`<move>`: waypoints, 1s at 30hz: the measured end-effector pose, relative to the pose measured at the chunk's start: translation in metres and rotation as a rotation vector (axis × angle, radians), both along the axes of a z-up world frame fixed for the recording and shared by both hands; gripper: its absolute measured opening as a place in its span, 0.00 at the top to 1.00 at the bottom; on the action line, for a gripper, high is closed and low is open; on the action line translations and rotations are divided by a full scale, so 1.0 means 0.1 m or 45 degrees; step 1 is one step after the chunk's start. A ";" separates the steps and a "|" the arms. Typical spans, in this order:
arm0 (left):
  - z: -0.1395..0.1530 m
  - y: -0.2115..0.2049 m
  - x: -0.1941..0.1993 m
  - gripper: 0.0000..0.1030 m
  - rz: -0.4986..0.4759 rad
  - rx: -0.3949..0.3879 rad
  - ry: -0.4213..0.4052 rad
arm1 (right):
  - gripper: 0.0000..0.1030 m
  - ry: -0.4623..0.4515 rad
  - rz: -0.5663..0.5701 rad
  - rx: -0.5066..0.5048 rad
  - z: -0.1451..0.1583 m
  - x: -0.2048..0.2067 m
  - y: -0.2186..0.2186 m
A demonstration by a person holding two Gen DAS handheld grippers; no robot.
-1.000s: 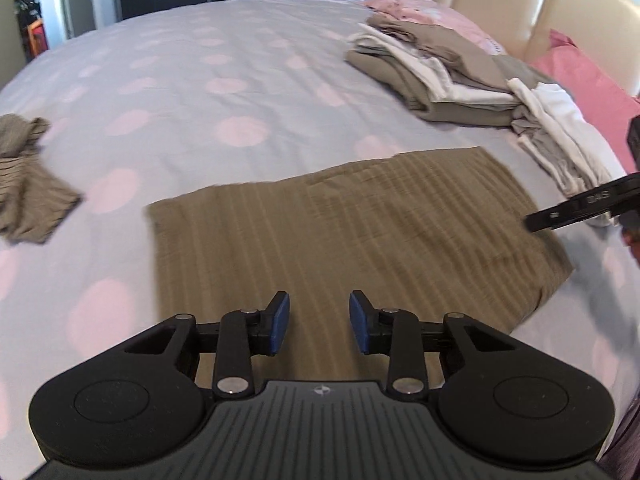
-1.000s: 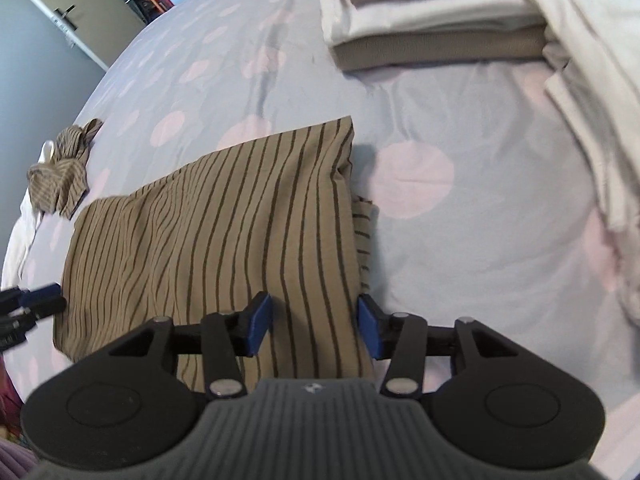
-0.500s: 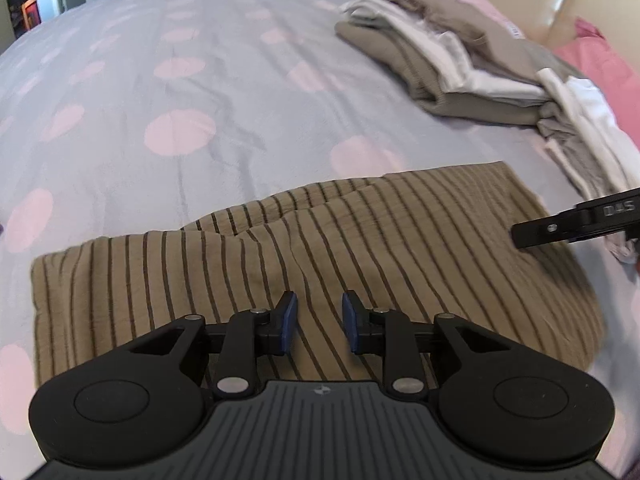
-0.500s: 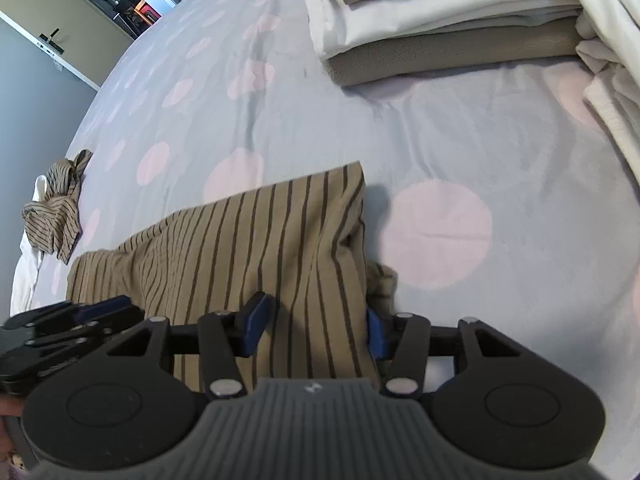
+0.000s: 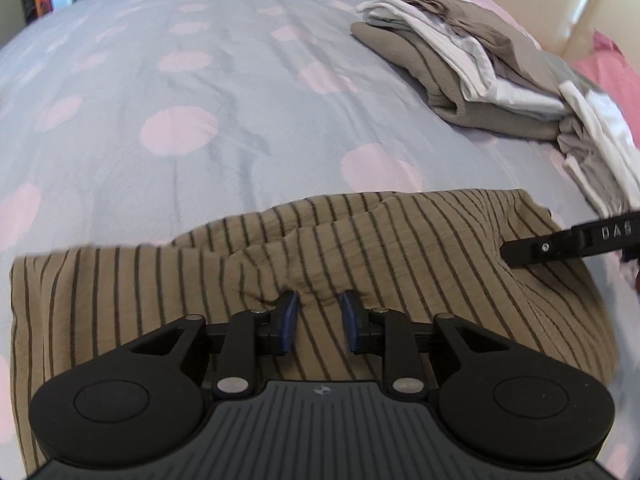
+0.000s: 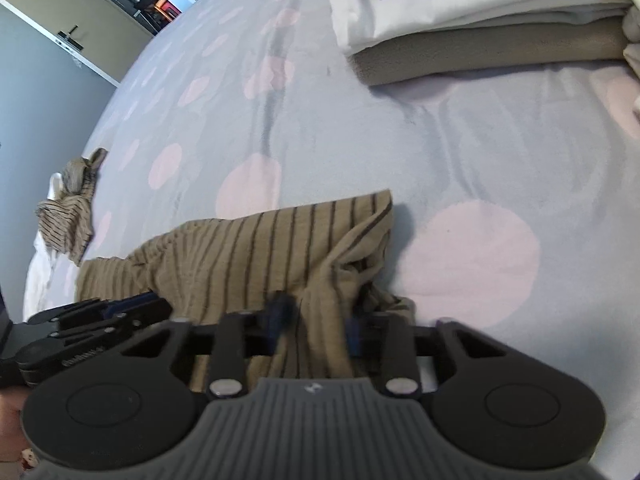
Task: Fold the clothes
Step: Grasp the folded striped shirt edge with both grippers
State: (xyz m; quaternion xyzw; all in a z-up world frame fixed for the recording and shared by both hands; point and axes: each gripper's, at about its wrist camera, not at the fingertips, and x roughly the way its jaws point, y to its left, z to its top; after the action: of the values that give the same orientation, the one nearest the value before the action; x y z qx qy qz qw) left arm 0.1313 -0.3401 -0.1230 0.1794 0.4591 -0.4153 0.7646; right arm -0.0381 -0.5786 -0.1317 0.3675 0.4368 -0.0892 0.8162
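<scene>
On the spotted bedspread [image 5: 248,92], both grippers pinched the near edge of the striped garment [image 5: 420,264].

The left gripper [image 5: 318,322] stood narrow, a raised ridge of the brown cloth bunched between its blue pads [image 5: 289,320]. The right gripper [image 6: 316,326] was closing, blurred, with a gathered fold of the same cloth between its jaws. A stack of folded clothes [image 5: 472,76] lay far right, and a crumpled striped piece [image 6: 70,204] far left.

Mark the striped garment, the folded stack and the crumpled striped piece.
striped garment [image 5: 420,264], left wrist view, flat middle.
folded stack [image 6: 480,46], right wrist view, brown bottom layer.
crumpled striped piece [image 6: 70,212], right wrist view, its centre.
</scene>
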 end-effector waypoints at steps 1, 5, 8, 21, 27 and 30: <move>0.00 -0.03 -0.01 0.78 -0.002 0.006 -0.012 | 0.90 0.002 0.000 0.000 0.02 0.01 0.01; 0.00 -0.16 0.00 0.78 -0.007 0.007 -0.024 | 0.93 -0.012 0.025 -0.027 0.18 0.04 0.08; -0.01 -0.25 0.04 0.78 -0.015 0.009 -0.038 | 0.94 -0.054 0.033 -0.005 0.35 0.01 0.12; 0.50 0.11 0.16 0.78 0.021 -0.041 -0.094 | 0.94 -0.143 0.159 0.038 0.94 0.25 0.55; 0.91 0.59 0.24 0.78 0.044 0.016 -0.143 | 0.94 -0.131 0.151 0.080 1.08 0.43 0.88; 1.09 0.85 0.30 0.78 0.077 0.013 -0.109 | 0.94 -0.119 0.148 0.067 1.13 0.56 1.10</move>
State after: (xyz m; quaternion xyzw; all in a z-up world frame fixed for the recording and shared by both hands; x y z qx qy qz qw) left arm 0.1614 -0.2551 -0.0139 0.1870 0.4332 -0.3815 0.7948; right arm 0.0181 -0.4682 -0.0186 0.3666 0.4211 -0.0128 0.8296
